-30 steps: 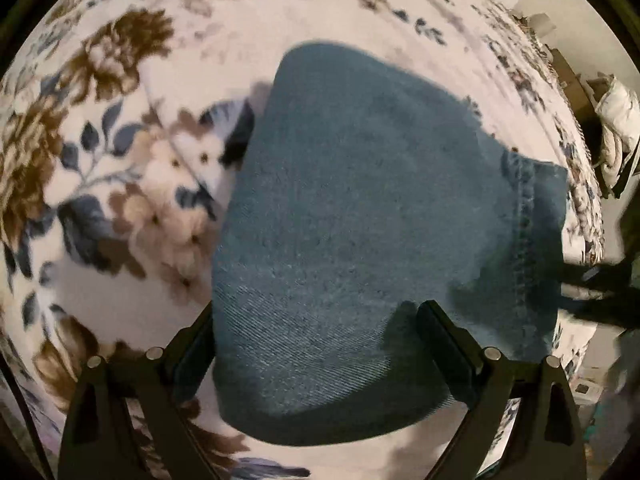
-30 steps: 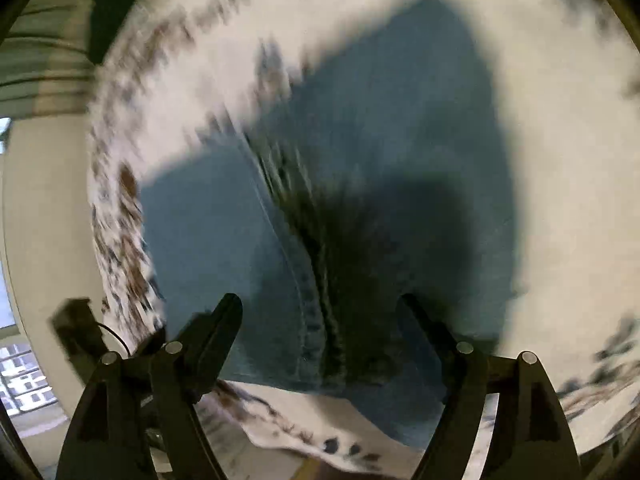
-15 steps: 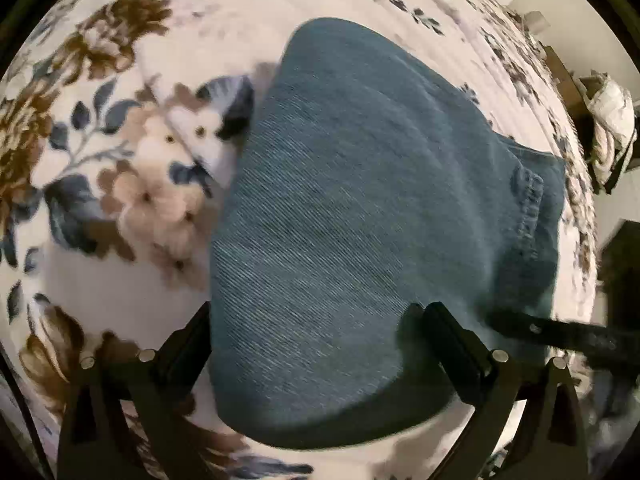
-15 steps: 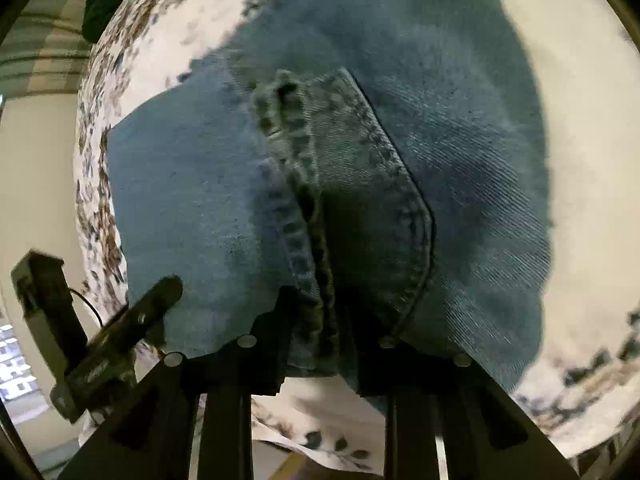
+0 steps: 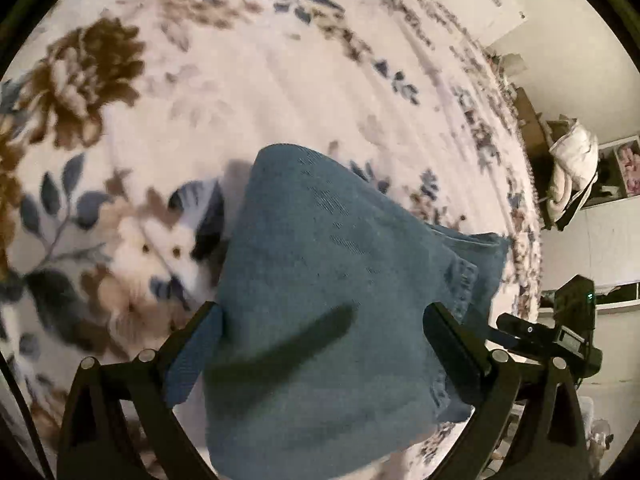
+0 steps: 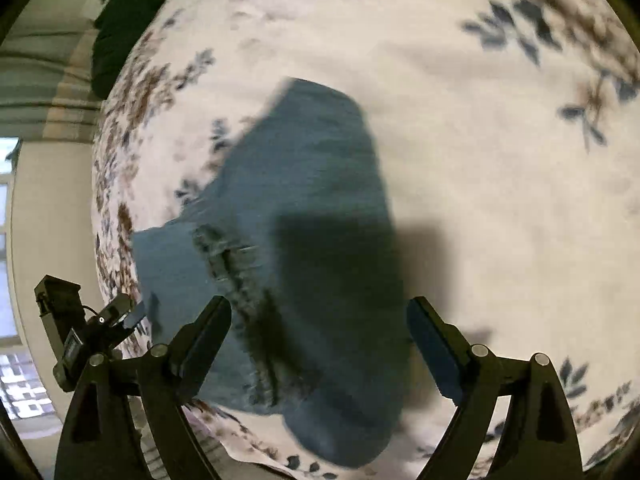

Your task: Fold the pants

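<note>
Folded pants (image 5: 320, 300) lie on bedspread (image 5: 280, 92), directly ahead of left gripper (image 5: 322, 334), between its fingers. Right gripper (image 6: 318, 338) over same bundle, jaws opening, nothing gripped. Other gripper at outer edge of each view. Bedding pile (image 5: 570, 168) far right of left tool.

Left wrist view: camera sits behind the left gripper (image 5: 322, 316), looking forward and steeply down along its two fingers. It is close above the pants (image 5: 320, 320), which fill the lower centre of the frame. The floral bedspread (image 5: 260, 80) covers the upper frame. Room edge with shelves shows at far right.

Right wrist view: camera sits behind the right gripper (image 6: 320, 316), also angled steeply down and near the cloth. The pants (image 6: 312, 240) run through the frame centre, bedspread (image 6: 480, 160) to the right, a window at far left.

Shared ground: both views take in the same pants and bedspread. Each view catches the other gripper at its edge, right gripper (image 5: 548, 332) and left gripper (image 6: 92, 328).
</note>
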Tool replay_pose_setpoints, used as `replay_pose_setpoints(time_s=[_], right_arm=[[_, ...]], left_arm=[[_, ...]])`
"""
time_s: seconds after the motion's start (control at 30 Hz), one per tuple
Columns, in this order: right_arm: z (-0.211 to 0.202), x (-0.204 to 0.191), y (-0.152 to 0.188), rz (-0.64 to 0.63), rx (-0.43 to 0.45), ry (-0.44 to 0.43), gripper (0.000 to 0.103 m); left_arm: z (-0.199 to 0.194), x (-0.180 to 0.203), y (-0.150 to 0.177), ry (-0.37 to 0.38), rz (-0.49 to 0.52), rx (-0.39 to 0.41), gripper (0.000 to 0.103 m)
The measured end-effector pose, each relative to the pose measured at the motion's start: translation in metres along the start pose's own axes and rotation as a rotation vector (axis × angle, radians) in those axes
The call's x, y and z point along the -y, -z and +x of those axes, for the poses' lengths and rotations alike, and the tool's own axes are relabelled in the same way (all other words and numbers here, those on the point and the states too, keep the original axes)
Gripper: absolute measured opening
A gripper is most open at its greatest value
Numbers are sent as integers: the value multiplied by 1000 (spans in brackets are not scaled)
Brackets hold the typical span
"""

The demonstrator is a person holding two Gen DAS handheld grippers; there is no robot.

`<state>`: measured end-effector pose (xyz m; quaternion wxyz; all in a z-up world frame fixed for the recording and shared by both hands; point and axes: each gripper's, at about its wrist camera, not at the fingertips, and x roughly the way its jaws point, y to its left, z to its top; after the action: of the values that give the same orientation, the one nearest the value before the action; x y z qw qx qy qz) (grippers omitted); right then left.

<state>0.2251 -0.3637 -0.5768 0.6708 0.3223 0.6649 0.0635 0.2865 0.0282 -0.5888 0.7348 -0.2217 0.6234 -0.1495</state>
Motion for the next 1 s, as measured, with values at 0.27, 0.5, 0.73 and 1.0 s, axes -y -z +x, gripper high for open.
replay_pose_setpoints(time_s=[0.27,0.5,0.73,1.0], right_arm=[[45,39,-15,51,-100,-286,98],[69,26,-17,-45,-138,-254,95],[63,-4,-6,-84,-84,-112,23],[18,-41,-1,-71,-11,-117,21]], left_arm=[[36,-29,-15,36,-6,-144,102],[38,-17,-14,81,90,-145,80],[13,0,-9,54,139,-116,29],[-23,31,-20,56,204,-81,24]])
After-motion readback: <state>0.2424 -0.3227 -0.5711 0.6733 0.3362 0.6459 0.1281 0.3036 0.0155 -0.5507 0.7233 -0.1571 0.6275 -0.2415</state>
